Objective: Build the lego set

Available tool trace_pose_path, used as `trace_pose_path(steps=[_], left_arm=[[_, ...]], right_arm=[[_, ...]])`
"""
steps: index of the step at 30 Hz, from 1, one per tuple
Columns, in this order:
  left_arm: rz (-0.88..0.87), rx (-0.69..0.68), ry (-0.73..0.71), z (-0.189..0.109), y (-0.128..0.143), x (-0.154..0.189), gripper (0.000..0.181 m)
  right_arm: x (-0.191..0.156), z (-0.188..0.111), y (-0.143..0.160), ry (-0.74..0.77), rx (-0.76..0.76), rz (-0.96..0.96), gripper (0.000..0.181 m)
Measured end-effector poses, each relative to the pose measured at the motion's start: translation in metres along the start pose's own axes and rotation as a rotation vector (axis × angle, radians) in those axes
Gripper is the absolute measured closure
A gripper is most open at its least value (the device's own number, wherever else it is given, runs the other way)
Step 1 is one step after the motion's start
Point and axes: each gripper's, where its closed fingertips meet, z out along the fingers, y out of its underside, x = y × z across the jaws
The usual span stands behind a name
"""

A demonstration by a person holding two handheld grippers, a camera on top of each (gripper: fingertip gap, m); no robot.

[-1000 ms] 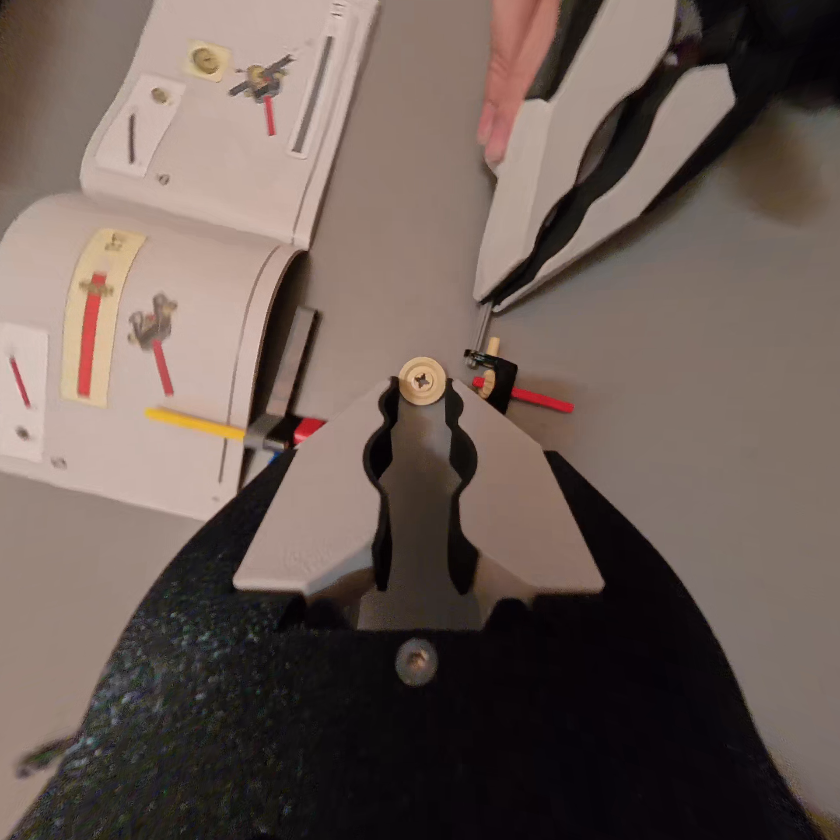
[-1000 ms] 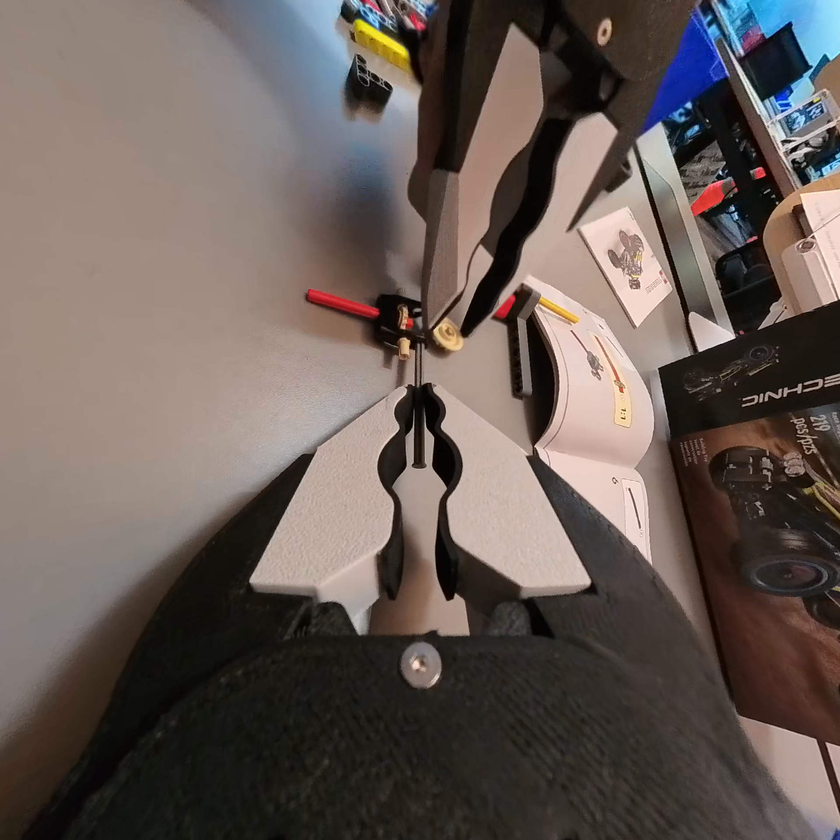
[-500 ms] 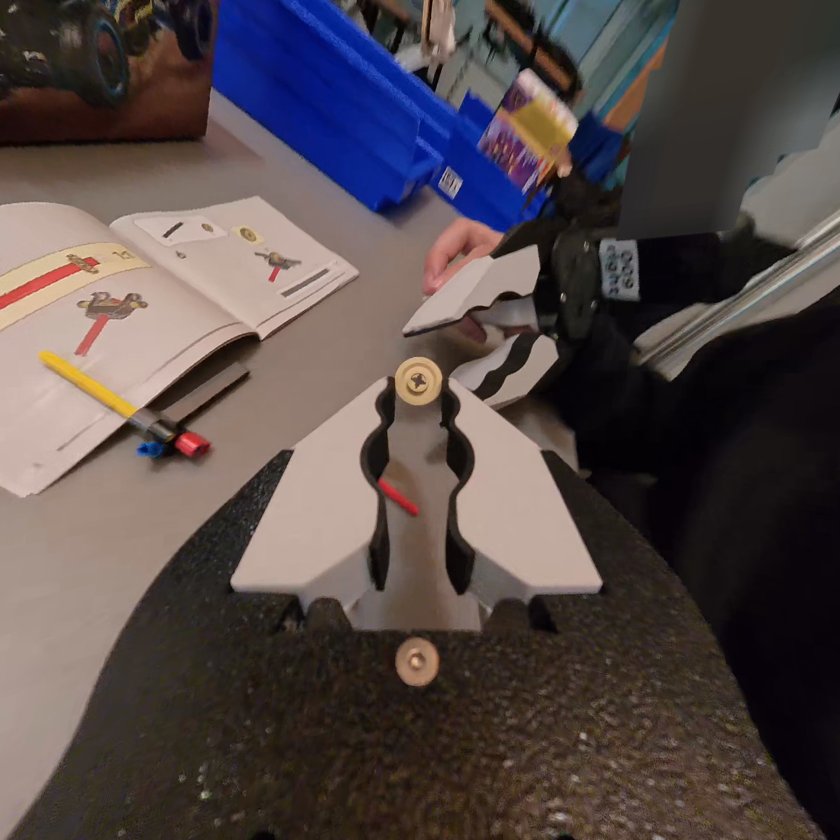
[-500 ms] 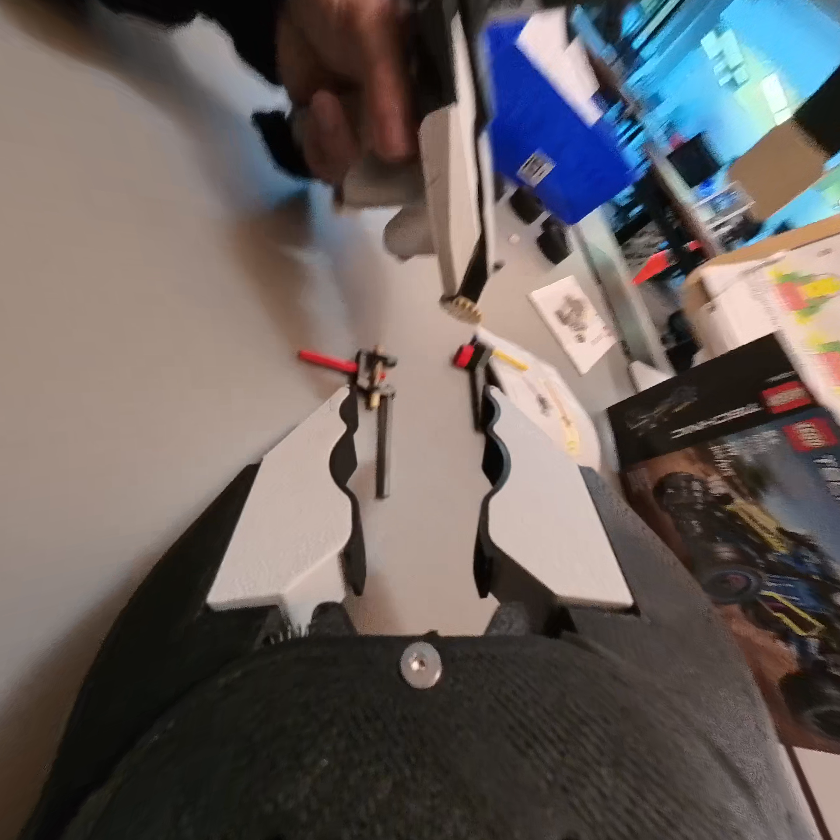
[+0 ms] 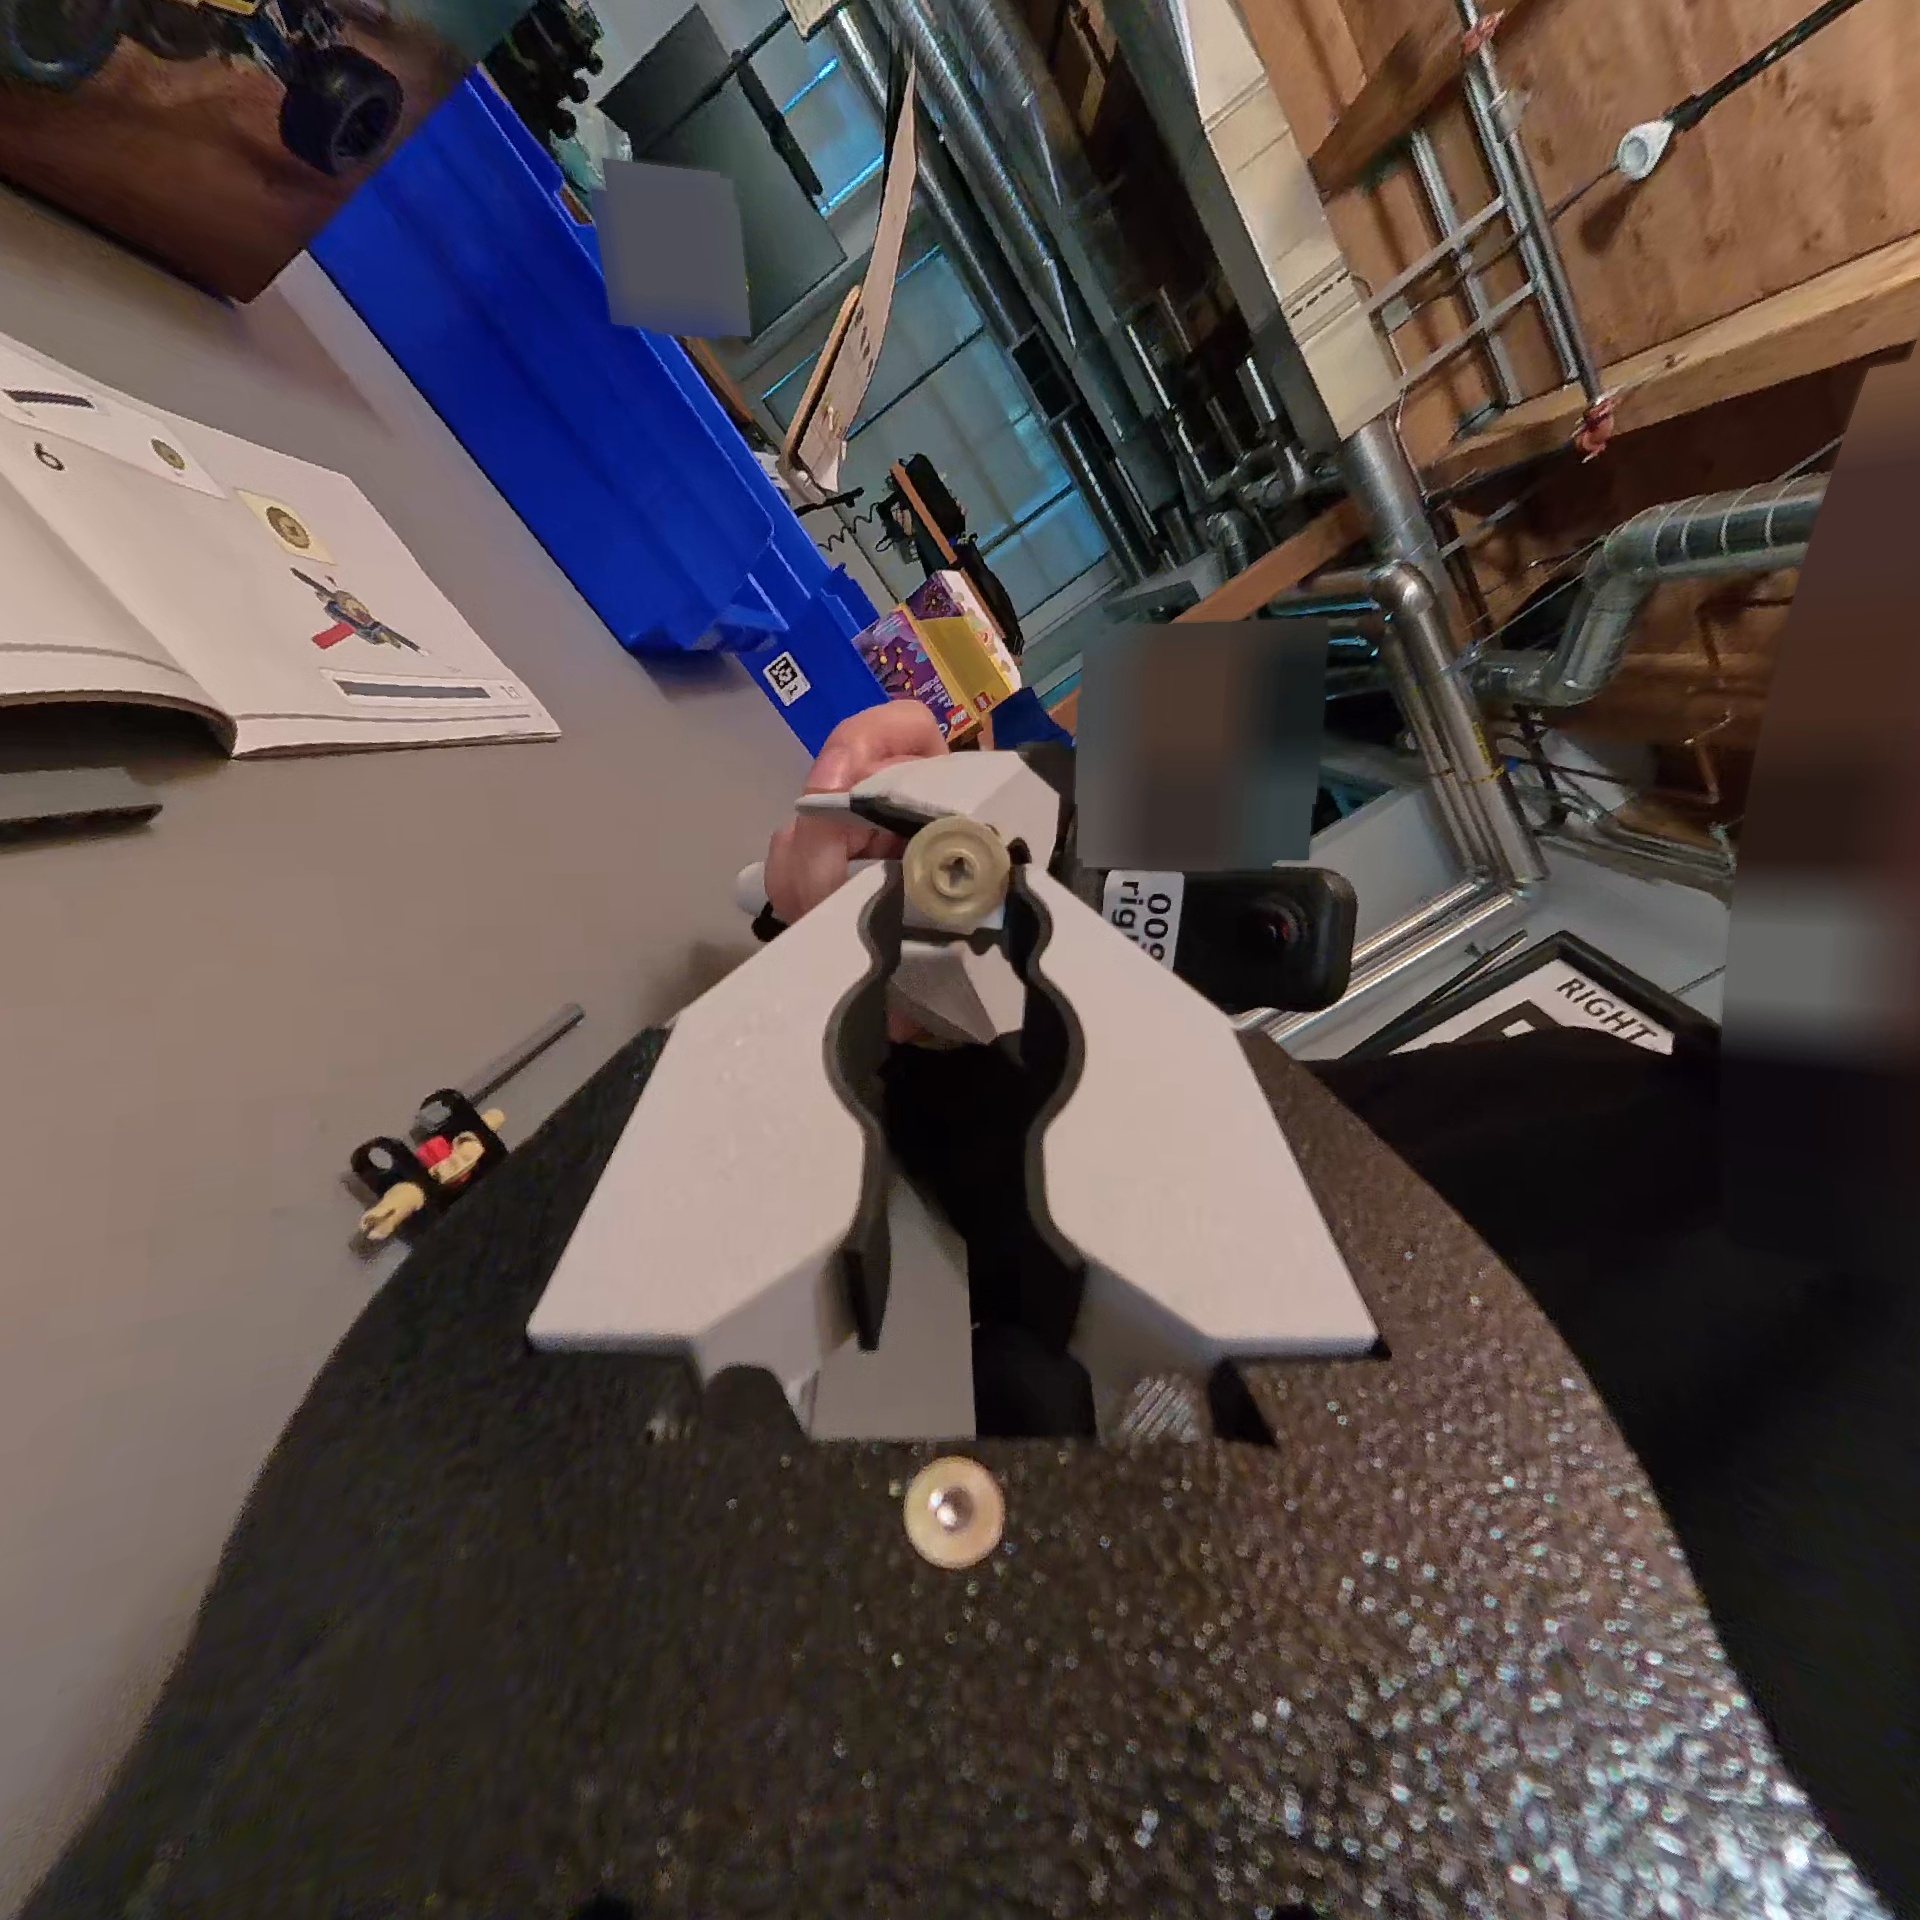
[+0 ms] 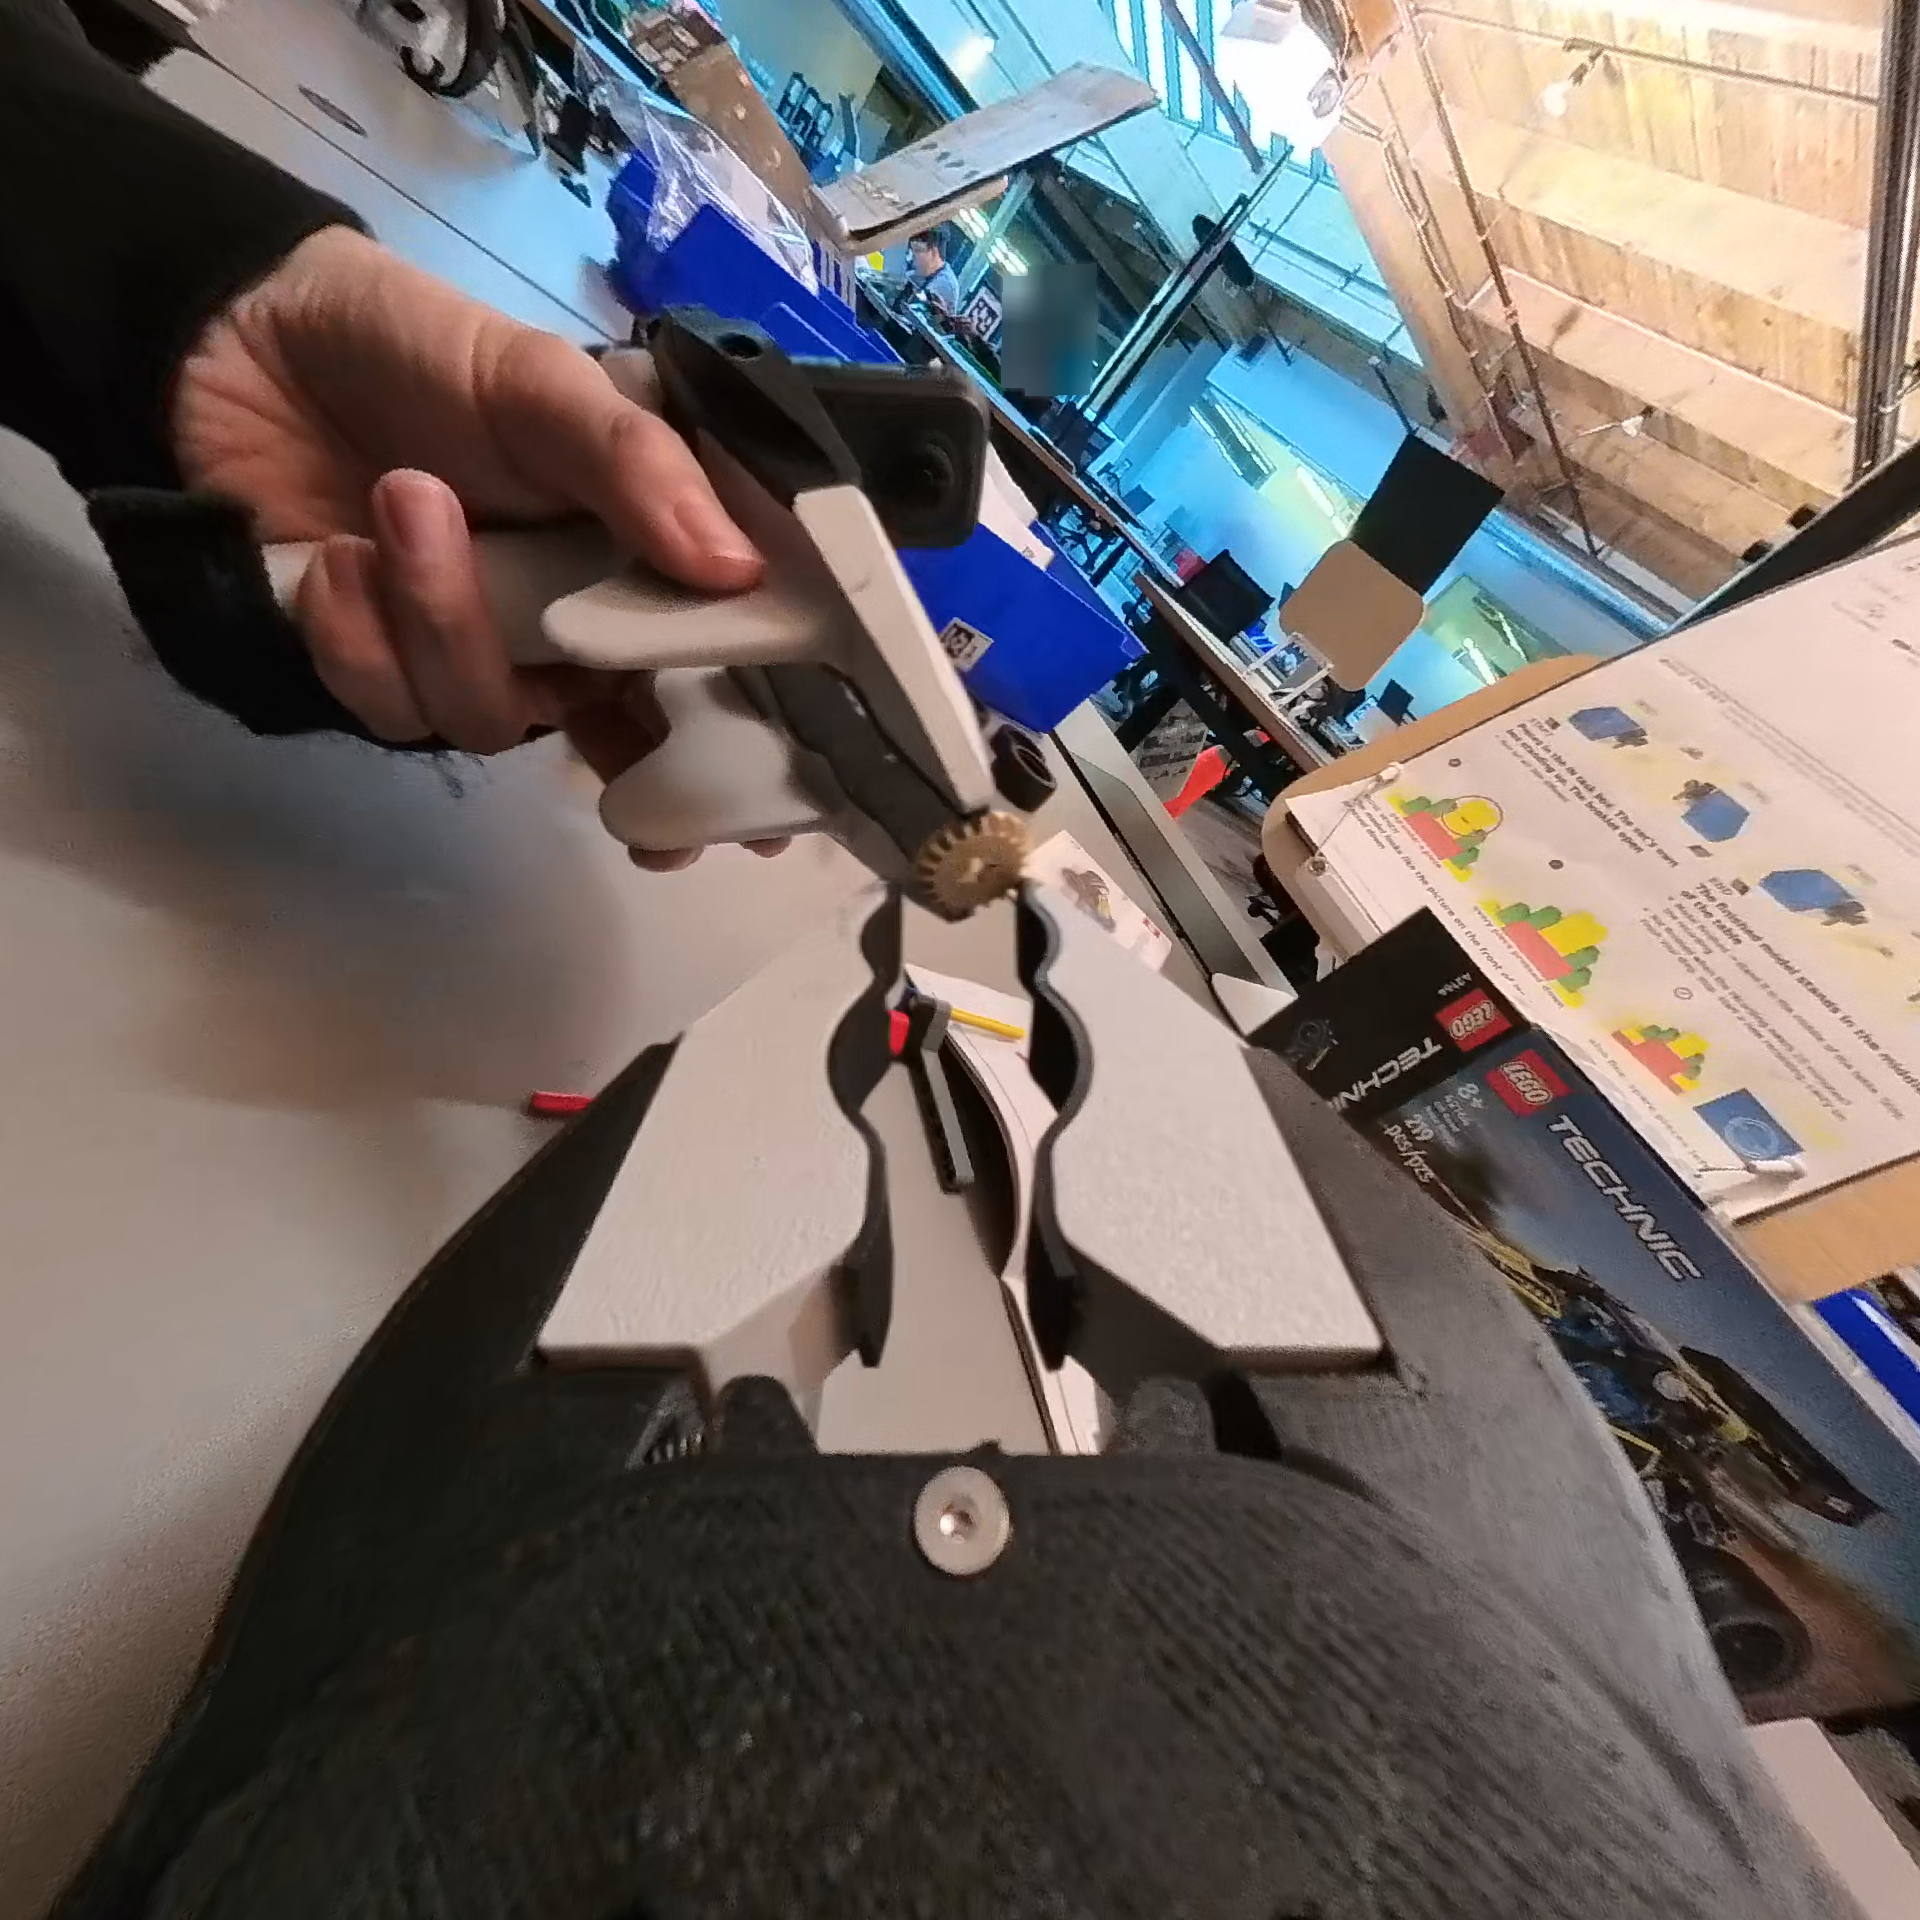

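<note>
Above the grey surface (image 5: 312, 935) my left hand-held gripper (image 5: 954, 883) pinches the tan gear (image 5: 954, 871); my right hand-held gripper (image 6: 956, 914) gapes, empty, around it.

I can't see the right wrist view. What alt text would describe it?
A hand holds the left tool, shut on a tan gear, just ahead of the open right tool. Below lie an instruction booklet and a set box.
</note>
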Motion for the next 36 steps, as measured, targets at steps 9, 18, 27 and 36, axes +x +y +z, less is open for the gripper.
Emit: trace_pose_path(steps=[9,18,27,36], left_arm=[[0.218,-0.114,-0.21,-0.003,0.008,-0.016,0.163],[0.477,-0.24,-0.497,-0.009,0.009,-0.032,0.163],[0.497,-0.177,-0.515,-0.021,-0.001,-0.033,0.164],[0.495,-0.193,-0.472,-0.02,0.002,-0.025,0.174]], right_arm=[[-0.009,0.006,0.012,0.009,-0.107,-0.123,0.174],[-0.01,0.012,0.022,0.079,-0.212,-0.298,0.176],[-0.004,0.006,0.016,0.09,-0.113,-0.164,0.169],[-0.015,0.008,0.016,0.045,-0.109,-0.24,0.181]])
